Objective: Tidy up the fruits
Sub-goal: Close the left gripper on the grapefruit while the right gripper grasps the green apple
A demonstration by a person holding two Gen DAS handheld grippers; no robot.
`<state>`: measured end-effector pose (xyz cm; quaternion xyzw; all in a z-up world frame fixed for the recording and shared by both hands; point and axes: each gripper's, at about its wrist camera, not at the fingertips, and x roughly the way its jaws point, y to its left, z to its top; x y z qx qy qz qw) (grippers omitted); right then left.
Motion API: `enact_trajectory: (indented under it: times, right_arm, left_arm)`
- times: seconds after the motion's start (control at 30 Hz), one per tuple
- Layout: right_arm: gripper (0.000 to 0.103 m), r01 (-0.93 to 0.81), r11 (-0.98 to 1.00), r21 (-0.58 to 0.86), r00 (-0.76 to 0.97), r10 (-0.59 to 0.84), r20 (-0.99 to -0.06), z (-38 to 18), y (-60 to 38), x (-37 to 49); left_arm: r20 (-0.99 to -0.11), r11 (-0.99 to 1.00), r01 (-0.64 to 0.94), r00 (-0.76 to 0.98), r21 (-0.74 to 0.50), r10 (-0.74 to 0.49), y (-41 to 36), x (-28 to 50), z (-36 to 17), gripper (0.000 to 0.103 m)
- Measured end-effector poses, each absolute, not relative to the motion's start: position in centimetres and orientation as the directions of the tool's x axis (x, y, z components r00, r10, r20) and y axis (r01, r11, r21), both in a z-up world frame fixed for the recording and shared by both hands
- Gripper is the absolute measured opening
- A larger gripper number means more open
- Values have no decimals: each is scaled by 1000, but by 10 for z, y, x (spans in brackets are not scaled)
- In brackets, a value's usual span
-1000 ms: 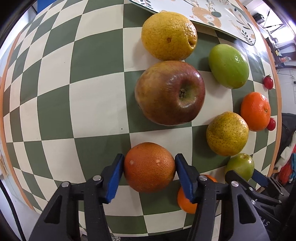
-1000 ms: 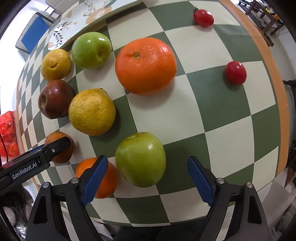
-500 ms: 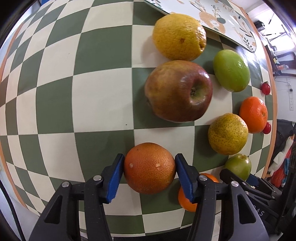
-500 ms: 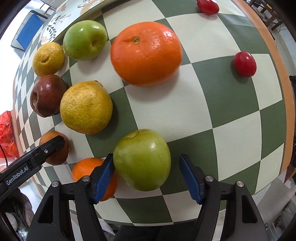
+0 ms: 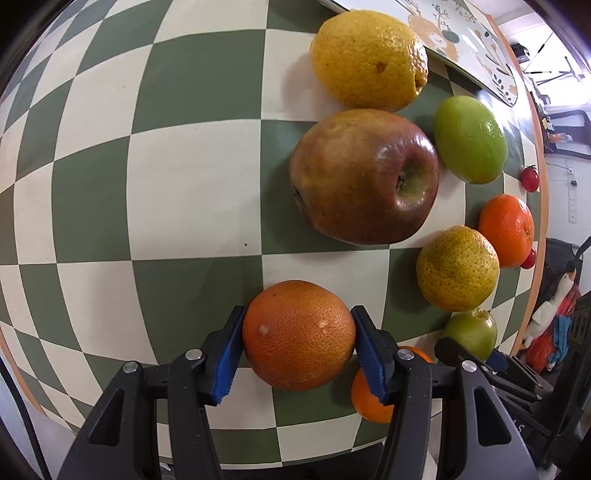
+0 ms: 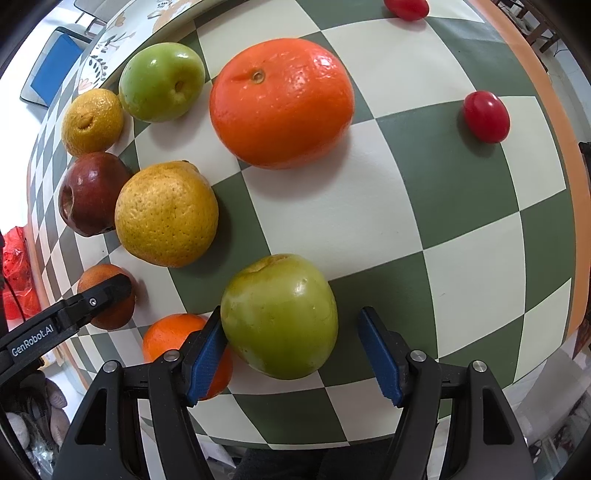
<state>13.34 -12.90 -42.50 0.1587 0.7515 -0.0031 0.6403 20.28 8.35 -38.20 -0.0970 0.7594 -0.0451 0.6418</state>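
Note:
My left gripper (image 5: 297,321) is shut on a dark orange (image 5: 299,334), with both blue pads against its sides, low over the checkered table (image 5: 184,166). My right gripper (image 6: 291,317) straddles a green apple (image 6: 279,315) that rests on the cloth. Its left pad touches the apple and a gap shows at its right pad, so it is open. A small orange (image 6: 166,334) lies between the two grippers. Beyond them sit a red apple (image 5: 364,177), a yellow citrus (image 5: 369,59), a speckled yellow orange (image 6: 166,218), a second green apple (image 6: 162,86) and a big bright orange (image 6: 280,103).
Two cherry tomatoes (image 6: 487,116) (image 6: 406,7) lie near the table's orange rim (image 6: 580,206). A flower-printed mat (image 5: 461,33) lies at the far edge. The left gripper's finger (image 6: 107,291) shows at the right wrist view's left side. The near table edge runs just under both grippers.
The right gripper's jaws have narrowed around the green apple. The left gripper, still clamped on the dark orange, has sunk a little and shifted left relative to the other fruit.

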Motion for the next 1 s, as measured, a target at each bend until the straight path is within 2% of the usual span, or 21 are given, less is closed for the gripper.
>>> enact_trajectory:
  times: [0.23, 0.43, 0.6, 0.87, 1.0]
  right_arm:
    - [73, 237, 952, 192, -137, 228, -964, -427, -127, 136]
    - [57, 222, 953, 208, -121, 239, -964, -421, -119, 135]
    - [57, 201, 964, 175, -110, 200, -974, -418, -117, 130]
    - [57, 156, 975, 161, -41, 170, -985, -398, -109, 115]
    - [57, 137, 975, 174, -6, 176, -984, -386, -108, 106]
  left_arm:
    - [-980, 986, -68, -120, -150, -157, 81, 196, -377, 53]
    - [-985, 989, -77, -104, -127, -135, 86, 188, -376, 53]
    - [-989, 990, -76, -78, -117, -123, 85, 171, -370, 53]
    - [-984, 980, -112, -57, -162, -169, 102, 158, -361, 53]
    - [-976, 966, -161, -43, -203, -212, 120, 156, -339, 52]
